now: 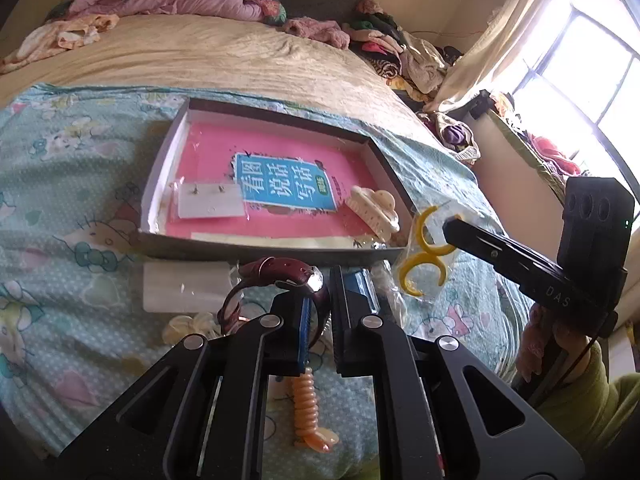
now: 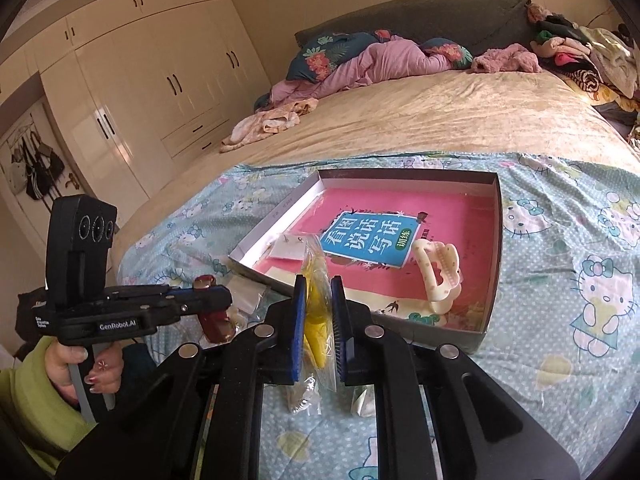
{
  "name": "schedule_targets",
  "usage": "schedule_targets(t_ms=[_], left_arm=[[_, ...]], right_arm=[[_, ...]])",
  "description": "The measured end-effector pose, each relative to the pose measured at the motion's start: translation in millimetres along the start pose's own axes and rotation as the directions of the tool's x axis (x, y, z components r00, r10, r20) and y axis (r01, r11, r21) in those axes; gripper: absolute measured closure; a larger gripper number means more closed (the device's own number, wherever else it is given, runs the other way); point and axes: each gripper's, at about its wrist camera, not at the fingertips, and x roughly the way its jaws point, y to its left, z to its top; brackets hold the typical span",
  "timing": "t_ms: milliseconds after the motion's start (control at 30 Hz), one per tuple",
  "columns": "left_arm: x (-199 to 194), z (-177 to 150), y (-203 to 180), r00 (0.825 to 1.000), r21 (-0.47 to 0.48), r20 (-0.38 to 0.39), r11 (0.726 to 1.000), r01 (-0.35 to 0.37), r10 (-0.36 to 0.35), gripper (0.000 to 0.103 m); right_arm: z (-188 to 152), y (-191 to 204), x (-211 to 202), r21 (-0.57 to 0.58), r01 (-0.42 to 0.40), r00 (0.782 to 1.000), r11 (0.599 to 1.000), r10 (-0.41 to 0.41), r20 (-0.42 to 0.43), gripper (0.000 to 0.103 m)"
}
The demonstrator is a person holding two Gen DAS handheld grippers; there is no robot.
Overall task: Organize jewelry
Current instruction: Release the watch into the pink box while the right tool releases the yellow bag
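Burgundy leather is what your left gripper (image 1: 320, 300) has closed on: the watch (image 1: 280, 276) sits pinched by its strap between the blue pads, case glinting at the fingertips and the loose end of the band curling off to the left. Your right gripper (image 2: 318, 320) is likewise clamped tight, on a clear bag holding the yellow hair clip (image 2: 314, 320), which hangs edge-on between the jaws. Both pieces are clear of the patterned sheet (image 1: 72, 184) and not yet over the shallow box (image 1: 280, 250). That box lies straight ahead of both sets of fingers, its long side running across your view, with its near wall just beyond the watch. The wall is the relation to mind: each load has to pass above it before you let go. From the left wrist view, the watch is the closer of the two to the rim, near the middle of the near wall, while the bagged clip hangs toward the box's right corner. Inside, the cream claw clip (image 1: 374, 212) takes the right end and an earring card (image 1: 210, 200) the left, so the open pink middle looks the safest landing for the watch.
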Motion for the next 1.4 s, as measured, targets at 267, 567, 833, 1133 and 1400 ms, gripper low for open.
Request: schedule_targets(t_ms=[267,567,833,1133,1400], left_arm=[[-15.0,31.8,8.0,0.995,0.028,0.054,0.995,-0.091,0.089,0.100],[-13.7,58.8,13.6,0.989,0.035,0.086,0.991,-0.128,0.124,0.100],[3.3,70.9,4.9,0.990,0.056,0.086,0.991,-0.119,0.114,0.100],[34.5,74.1,-6.8,0.995,0.081,0.043,0.992,-0.094,0.091,0.100],[64.7,66.9,-15.7,0.997,0.103,-0.021,0.992,-0.072,0.074,0.100]], right_arm=[[16.3,2.1,-6.3,-0.008,0.014,0.999,1.000,-0.013,0.044,0.092],[38.8,-5.5,-10.6,0.003,0.031,0.994,1.000,-0.031,0.102,0.092],[52.1,-20.0,-8.4,0.023,0.065,0.989,0.998,-0.068,0.132,0.092],[52.3,-43.0,-0.7,0.066,0.101,0.986,0.993,-0.109,0.128,0.092],[51.6,-64.4,5.5,0.113,0.118,0.983,0.987,-0.133,0.128,0.092]])
